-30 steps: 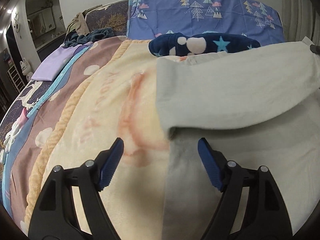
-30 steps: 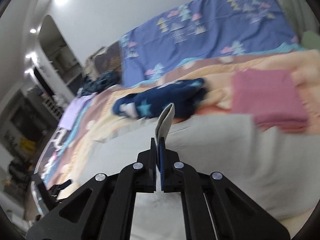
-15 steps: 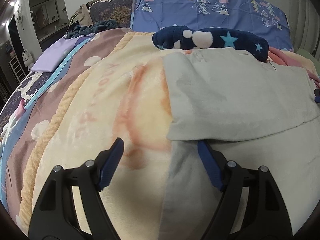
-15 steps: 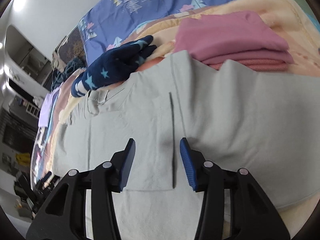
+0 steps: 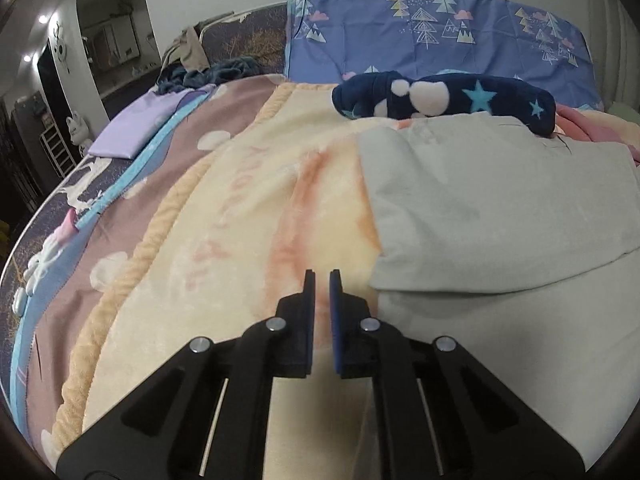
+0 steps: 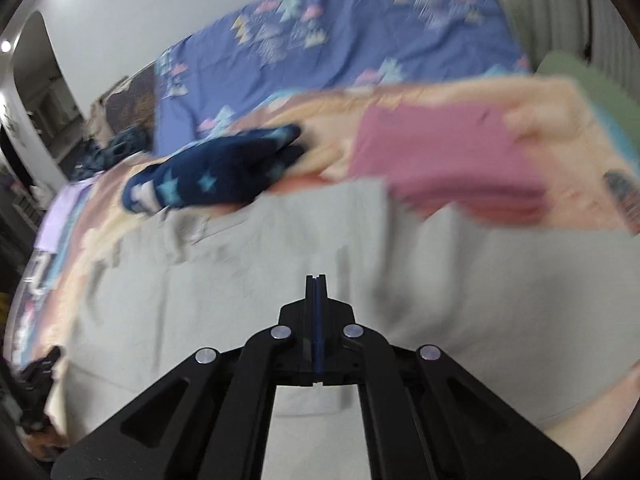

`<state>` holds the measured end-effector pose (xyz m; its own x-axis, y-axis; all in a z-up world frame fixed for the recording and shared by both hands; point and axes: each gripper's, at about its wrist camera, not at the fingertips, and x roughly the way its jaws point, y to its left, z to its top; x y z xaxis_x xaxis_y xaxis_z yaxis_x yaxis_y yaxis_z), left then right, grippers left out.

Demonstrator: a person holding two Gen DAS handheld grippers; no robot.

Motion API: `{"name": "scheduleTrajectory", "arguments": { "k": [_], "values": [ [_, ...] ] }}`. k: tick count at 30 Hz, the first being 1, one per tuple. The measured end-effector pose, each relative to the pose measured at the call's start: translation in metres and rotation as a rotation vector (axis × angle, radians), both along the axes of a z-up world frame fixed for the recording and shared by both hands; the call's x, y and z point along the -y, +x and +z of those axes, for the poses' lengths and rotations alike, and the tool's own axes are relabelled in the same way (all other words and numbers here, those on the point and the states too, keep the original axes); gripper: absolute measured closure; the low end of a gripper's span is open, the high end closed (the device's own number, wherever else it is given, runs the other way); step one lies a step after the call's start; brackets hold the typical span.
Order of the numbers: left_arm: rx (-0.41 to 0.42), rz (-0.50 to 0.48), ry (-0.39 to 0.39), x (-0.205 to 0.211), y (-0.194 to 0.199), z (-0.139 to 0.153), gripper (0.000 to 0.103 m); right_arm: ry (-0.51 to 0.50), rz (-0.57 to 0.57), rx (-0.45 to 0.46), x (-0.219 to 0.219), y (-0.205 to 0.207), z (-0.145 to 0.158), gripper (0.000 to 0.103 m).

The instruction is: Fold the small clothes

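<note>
Lying folded right of nearly closed left gripper [image 5: 322,276], grey garment [image 5: 500,216], empty fingers [image 5: 308,304]

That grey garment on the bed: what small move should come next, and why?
Probably open the left hand-held gripper and take the fold's near-left corner. The grey garment lies folded once, and both hand-held grippers have just closed on nothing, the right hand-held gripper too.

Grey garment [image 5: 500,208]: matt woven cloth, smooth, softly creased. Cream blanket [image 5: 248,216]: fleecy plush, faint sheen, ribbed edge. Navy star-print item [image 5: 440,98], far: thick fuzzy fleece. Blue tree-print pillow [image 5: 432,36]: smooth matt cotton-like cloth. Pink folded clothes [image 6: 444,160], far right: matt cloth, blurred. Gripper arms: matt black plastic, shiny metal rivets; pads [image 5: 335,320] blue, rubbery-looking.
</note>
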<state>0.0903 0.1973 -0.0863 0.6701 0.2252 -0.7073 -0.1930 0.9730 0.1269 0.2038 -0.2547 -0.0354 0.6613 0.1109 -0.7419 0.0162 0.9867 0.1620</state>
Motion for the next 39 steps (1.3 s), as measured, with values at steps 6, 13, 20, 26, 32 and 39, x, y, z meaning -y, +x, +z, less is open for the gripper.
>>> {"name": "scheduleTrajectory", "arguments": {
  "k": [6, 13, 20, 26, 32, 39],
  "values": [
    [0.048, -0.016, -0.341, -0.048, 0.007, 0.011, 0.049, 0.192, 0.043, -0.074, 0.018, -0.006, -0.025, 0.101],
    [-0.019, -0.065, -0.531, -0.055, 0.116, 0.000, 0.047, 0.236, 0.206, -0.076, -0.023, -0.013, -0.032, 0.099],
    [0.056, -0.030, -0.410, -0.038, 0.136, 0.015, 0.100, 0.294, 0.155, -0.098, -0.010, -0.011, -0.063, 0.102],
    [-0.006, -0.006, -0.145, -0.020, 0.134, 0.003, 0.084, 0.182, 0.154, -0.055, -0.027, -0.015, -0.059, 0.099],
    [0.159, -0.233, -0.212, 0.025, 0.071, 0.062, 0.058, 0.119, 0.167, -0.007, -0.028, -0.040, -0.040, 0.093],
    [-0.074, -0.245, -0.073, 0.067, 0.079, -0.016, 0.054, 0.196, 0.140, -0.037, 0.000, -0.052, -0.036, 0.089]
  ]
}}
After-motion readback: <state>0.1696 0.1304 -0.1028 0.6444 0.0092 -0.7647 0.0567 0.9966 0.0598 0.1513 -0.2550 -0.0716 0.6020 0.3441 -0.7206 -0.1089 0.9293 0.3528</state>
